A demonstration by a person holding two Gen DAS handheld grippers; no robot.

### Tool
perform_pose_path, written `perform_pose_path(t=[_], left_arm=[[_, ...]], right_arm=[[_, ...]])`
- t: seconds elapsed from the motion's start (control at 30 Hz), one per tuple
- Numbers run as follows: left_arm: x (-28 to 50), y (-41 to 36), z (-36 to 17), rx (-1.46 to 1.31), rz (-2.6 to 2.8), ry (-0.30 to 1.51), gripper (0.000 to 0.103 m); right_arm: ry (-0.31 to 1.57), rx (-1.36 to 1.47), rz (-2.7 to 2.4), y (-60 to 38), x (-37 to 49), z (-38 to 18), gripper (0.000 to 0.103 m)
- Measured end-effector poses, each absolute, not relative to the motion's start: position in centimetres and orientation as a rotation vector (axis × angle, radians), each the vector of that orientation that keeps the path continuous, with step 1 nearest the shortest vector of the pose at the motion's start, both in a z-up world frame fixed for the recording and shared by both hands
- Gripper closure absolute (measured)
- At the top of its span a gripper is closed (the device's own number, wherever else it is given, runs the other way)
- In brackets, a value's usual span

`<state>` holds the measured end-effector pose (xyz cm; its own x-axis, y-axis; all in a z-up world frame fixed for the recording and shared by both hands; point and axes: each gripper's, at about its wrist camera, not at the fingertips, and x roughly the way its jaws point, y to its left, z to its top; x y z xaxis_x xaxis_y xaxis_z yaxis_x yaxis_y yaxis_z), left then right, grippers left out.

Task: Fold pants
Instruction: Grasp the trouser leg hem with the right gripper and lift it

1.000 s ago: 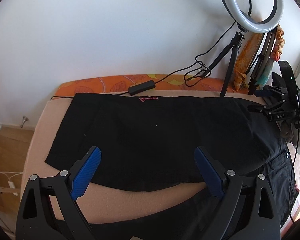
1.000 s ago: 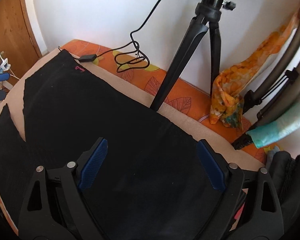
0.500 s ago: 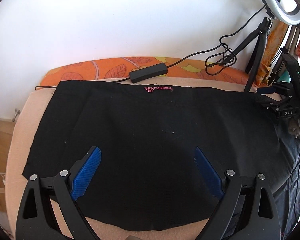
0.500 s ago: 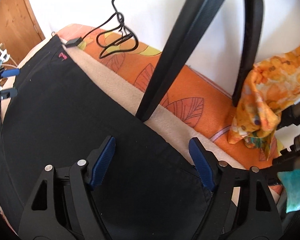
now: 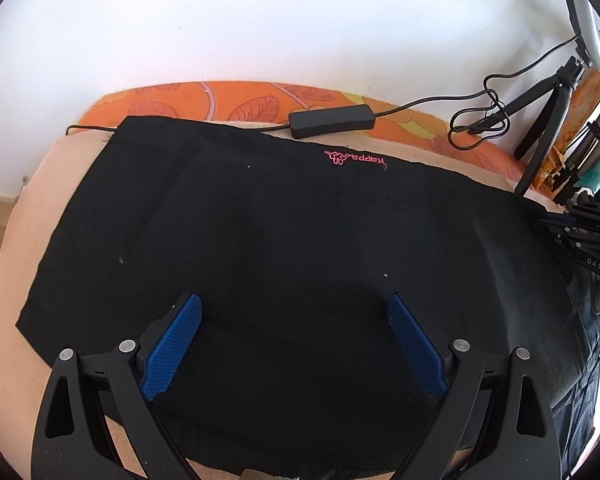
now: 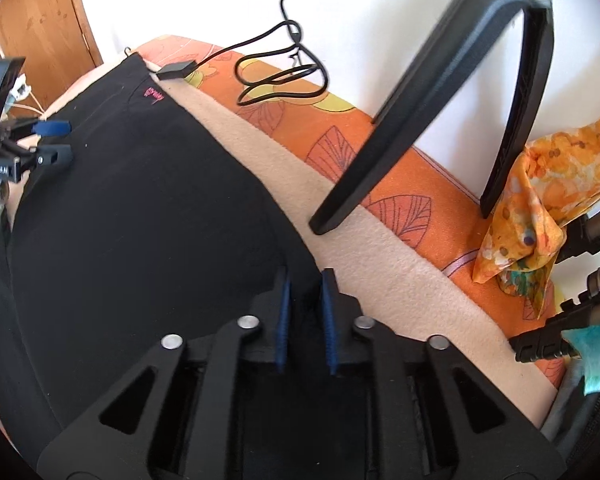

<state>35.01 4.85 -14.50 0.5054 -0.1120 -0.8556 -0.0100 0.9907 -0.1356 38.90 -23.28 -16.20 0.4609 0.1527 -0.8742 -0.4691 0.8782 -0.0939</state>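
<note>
Here, both tilted down over the black pants (image 5: 300, 240): left gripper (image 5: 294, 312) jaws wide apart, right gripper (image 6: 305, 280) jaws closing on fabric.

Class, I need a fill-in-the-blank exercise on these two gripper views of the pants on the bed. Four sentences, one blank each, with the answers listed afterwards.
1. The pants are ____ in colour.
2. The logo on them is stitched in ____.
3. The left gripper has its jaws wide ____.
4. The pads of both grippers are ____ in colour.

Answers: black; pink; open; blue
</note>
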Motion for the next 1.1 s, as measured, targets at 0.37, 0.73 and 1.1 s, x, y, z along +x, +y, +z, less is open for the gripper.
perform_pose_path(t=[0.37,0.73,1.1], left_arm=[[35.1,6.6,-13.4,-0.268,-0.060,1.012,0.005],[37.5,11.8,-8.9,-0.506,0.031,0.932,0.005],[40.3,8.8,-10.9,-0.389,0.073,1.159,0.005]], right_arm=[[0.834,-0.316,0.357,-22.0,31.5,-10.0,0.094],[0.763,-0.432,0.473,-15.6,22.5,-8.1,0.094],[0.798,-0.534,0.544,-12.7,18.4,-10.8,0.095]])
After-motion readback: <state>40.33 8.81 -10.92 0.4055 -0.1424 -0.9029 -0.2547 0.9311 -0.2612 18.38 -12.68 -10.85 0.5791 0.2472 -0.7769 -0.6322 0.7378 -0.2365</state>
